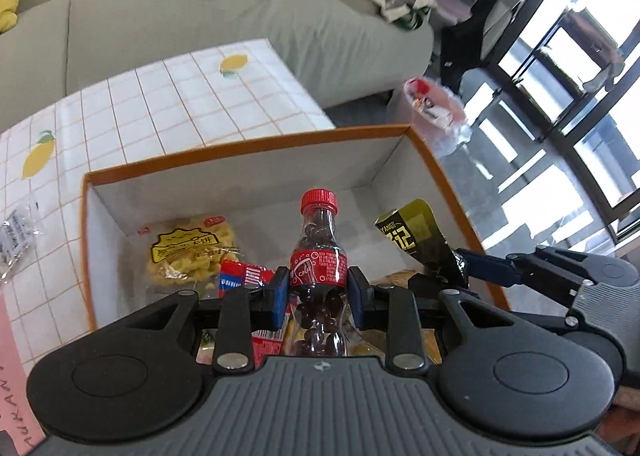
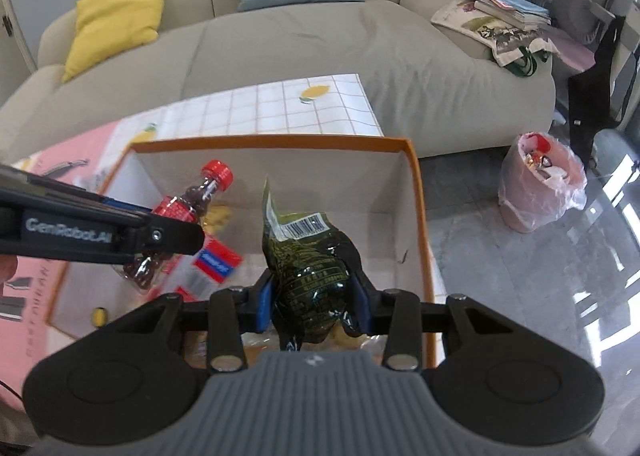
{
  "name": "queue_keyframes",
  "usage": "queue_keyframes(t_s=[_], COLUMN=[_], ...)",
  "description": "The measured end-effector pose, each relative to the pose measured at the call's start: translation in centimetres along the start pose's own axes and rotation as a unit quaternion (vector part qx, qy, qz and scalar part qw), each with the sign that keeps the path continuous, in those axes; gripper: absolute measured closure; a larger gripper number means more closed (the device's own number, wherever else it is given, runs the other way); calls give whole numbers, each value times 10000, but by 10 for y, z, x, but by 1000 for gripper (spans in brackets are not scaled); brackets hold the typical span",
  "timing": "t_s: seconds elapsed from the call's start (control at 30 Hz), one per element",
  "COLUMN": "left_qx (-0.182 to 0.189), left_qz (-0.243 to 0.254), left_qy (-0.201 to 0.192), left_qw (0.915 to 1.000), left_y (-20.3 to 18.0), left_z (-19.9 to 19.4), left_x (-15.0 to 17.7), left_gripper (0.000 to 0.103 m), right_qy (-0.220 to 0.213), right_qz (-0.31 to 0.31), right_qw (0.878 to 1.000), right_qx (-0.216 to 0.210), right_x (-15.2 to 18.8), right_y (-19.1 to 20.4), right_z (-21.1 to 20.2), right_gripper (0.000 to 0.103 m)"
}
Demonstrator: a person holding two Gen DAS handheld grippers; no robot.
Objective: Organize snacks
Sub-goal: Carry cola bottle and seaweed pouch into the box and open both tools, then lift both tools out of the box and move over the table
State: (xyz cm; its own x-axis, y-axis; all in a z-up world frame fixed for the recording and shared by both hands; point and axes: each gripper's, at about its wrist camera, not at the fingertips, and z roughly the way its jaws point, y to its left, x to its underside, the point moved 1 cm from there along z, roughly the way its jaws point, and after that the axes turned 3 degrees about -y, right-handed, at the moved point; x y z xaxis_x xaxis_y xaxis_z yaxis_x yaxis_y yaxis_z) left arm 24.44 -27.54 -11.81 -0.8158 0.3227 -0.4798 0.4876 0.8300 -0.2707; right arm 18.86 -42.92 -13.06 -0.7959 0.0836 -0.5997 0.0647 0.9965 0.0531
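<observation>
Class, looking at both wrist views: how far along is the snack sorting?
Done: a yellow snack bag and a red packet lie in the orange-rimmed box. In hand: left gripper grips the cola bottle; right gripper grips the green packet. Left: a clear packet on the table.

Snacks over an open box on the worktop

The box (image 2: pixel 416 192) sits on the worktop (image 1: pixel 192 104), with the sofa (image 2: pixel 320 52) behind it and a bin (image 2: pixel 540 192) on the floor to its right. Inside lie a crisp bag (image 1: pixel 188 256) and a carton (image 1: pixel 244 278); above them, the bottle (image 1: pixel 318 256) hangs left of the pouch (image 2: pixel 312 280).
</observation>
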Motion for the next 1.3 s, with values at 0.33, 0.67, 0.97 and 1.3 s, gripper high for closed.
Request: queue_keyframes(t_s=[0.33,0.67,0.97,1.3], left_qx=[-7,9,-69,-529], left_qz=[-389,-480,-268,281], left_qy=[437,631,588,334], left_qw=[9983,9969,9979,9976], left_y=[9,13,9,3], left_z=[40,54,53,19], left_x=[-4,-2,-7,1], left_gripper=[69,69,59,59], right_qy=[276,507,517,533], right_qz=[-305,-282,-235,-70], right_qw=[9991,9981,9981,9986], right_qx=[-48,-209,-228,9], right_x=[-3,1,0,4], right_y=[0,4,9,12], right_z=[40,62,62,48], right_gripper=[64,64,57,33])
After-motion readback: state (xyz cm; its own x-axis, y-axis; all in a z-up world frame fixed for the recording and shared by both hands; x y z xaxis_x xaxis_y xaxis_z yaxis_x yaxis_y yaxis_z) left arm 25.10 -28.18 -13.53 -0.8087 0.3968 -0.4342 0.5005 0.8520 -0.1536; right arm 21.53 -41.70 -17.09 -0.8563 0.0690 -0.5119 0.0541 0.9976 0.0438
